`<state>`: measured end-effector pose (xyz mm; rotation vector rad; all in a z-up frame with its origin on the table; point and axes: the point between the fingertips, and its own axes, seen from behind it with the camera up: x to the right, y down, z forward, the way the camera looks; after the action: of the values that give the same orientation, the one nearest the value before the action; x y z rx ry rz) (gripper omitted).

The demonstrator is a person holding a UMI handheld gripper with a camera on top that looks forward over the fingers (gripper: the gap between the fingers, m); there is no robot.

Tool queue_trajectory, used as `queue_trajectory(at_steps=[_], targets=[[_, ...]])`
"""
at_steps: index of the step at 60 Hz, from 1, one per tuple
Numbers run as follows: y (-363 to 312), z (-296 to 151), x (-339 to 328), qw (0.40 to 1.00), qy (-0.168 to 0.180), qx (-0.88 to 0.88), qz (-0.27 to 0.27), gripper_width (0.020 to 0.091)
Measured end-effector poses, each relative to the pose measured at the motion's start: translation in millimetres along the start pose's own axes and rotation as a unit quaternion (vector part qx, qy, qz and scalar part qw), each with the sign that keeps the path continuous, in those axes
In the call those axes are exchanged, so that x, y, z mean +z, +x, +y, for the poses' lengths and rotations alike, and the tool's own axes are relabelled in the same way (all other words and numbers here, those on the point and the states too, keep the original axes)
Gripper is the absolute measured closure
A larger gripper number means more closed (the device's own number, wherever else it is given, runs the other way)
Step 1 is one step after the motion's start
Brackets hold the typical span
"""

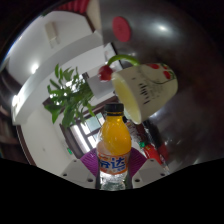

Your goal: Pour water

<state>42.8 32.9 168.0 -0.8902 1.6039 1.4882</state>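
Orange liquid fills the capped bottle (pixel 114 145), which my tool (pixel 113 176) seems to clamp between its fingers, though their tips are hard to see. Just beyond the cap a cream mug (pixel 147 88) with red flowers lies tilted, its rim towards the bottle. Green plant (pixel 70 97) crowds one side; the dark counter (pixel 185 120) lies open on the other.
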Motion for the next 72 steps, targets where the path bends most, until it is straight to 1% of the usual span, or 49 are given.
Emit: queue_trajectory(at_steps=[5,6,10,13,14,15,18,27,30,31,32,38,39,41,44,47,48,50,56,57,62,65,67,72], targets=[[-12,17,9,0.997,-0.021,-0.077,0.004,0.0746],[-12,22,-6,0.995,-0.023,-0.098,0.000,0.0747],[-28,36,9,0.981,-0.035,-0.190,0.003,0.0746],[-40,44,14,0.961,-0.045,-0.274,0.006,0.0744],[-45,45,16,0.952,-0.046,-0.304,0.008,0.0744],[-46,47,4,0.942,-0.044,-0.334,0.003,0.0744],[-66,52,10,0.911,-0.045,-0.409,0.015,0.0742],[-117,41,18,0.805,-0.016,-0.593,0.019,0.0743],[-136,33,21,0.762,0.002,-0.647,0.021,0.0742],[-136,27,21,0.747,0.013,-0.665,0.018,0.0742],[-145,31,19,0.734,0.024,-0.679,0.021,0.0731],[-186,-7,16,0.649,0.091,-0.754,0.043,0.0728],[-188,-29,18,0.635,0.099,-0.765,0.045,0.0728],[-194,-34,12,0.613,0.117,-0.779,0.060,0.0727],[-201,-54,8,0.588,0.143,-0.792,0.081,0.0727],[-206,-75,6,0.564,0.163,-0.804,0.097,0.0715],[-207,-98,7,0.558,0.168,-0.806,0.102,0.0715],[-213,-113,1,0.545,0.177,-0.812,0.113,0.0715],[-200,-156,-5,0.517,0.192,-0.820,0.153,0.0714],[-196,-174,-2,0.514,0.193,-0.821,0.155,0.0714],[-184,-206,-4,0.514,0.204,-0.815,0.173,0.0717],[-175,-220,-5,0.514,0.203,-0.814,0.181,0.0717],[-161,-238,-4,0.515,0.201,-0.812,0.188,0.0717],[-145,-260,-4,0.515,0.191,-0.812,0.198,0.0715]])
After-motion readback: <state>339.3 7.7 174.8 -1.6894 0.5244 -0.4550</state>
